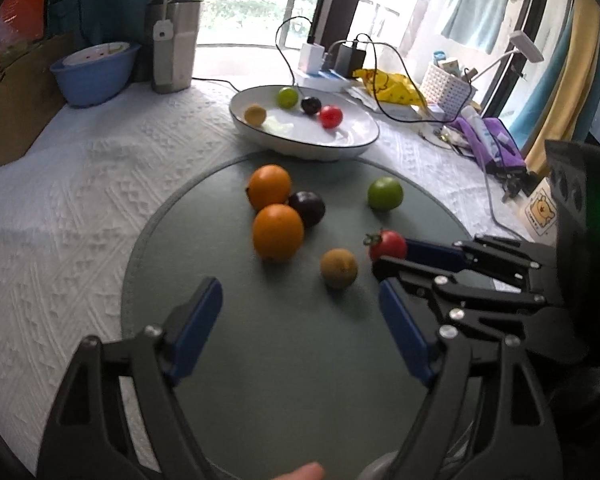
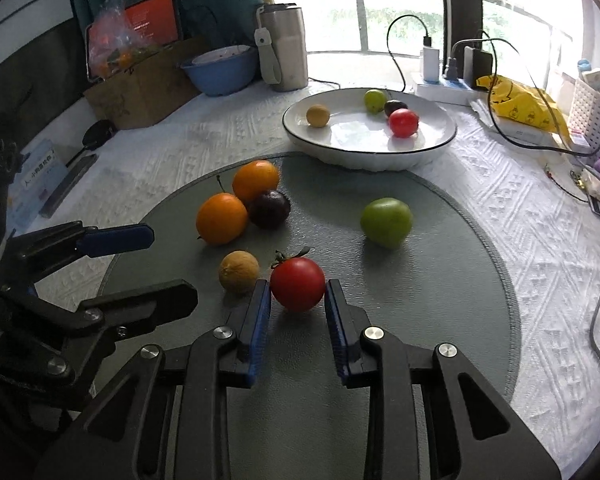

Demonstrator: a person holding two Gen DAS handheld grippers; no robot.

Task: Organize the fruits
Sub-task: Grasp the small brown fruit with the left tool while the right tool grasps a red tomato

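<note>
The red tomato (image 2: 297, 284) on the grey-green mat sits squeezed between the blue pads of the right gripper (image 2: 298, 294), whose jaws are closed narrow against its two sides; it looks still down on the mat, not lifted. Taking the white plate (image 2: 440, 140) as the mark: four small fruits already lie in it, a yellow-brown one (image 2: 318, 115) at its left, a green one (image 2: 375, 100), a dark plum (image 2: 394, 107) and a second red tomato (image 2: 403, 122) clustered toward its far right. The gripped tomato is well in front of the plate, nearer the viewer.

Still out on the mat, in front of the plate: two oranges (image 2: 256, 181) (image 2: 221, 219) touching a dark plum (image 2: 269, 209), a green fruit (image 2: 386, 222) off to the right, and a small tan fruit (image 2: 239, 272) just beside the gripped tomato.

The left gripper (image 1: 300, 320) hangs over bare mat with its jaws wide and nothing between them.

By my reckoning, roughly four pieces are sorted and six remain, one of them now in hand.
</note>
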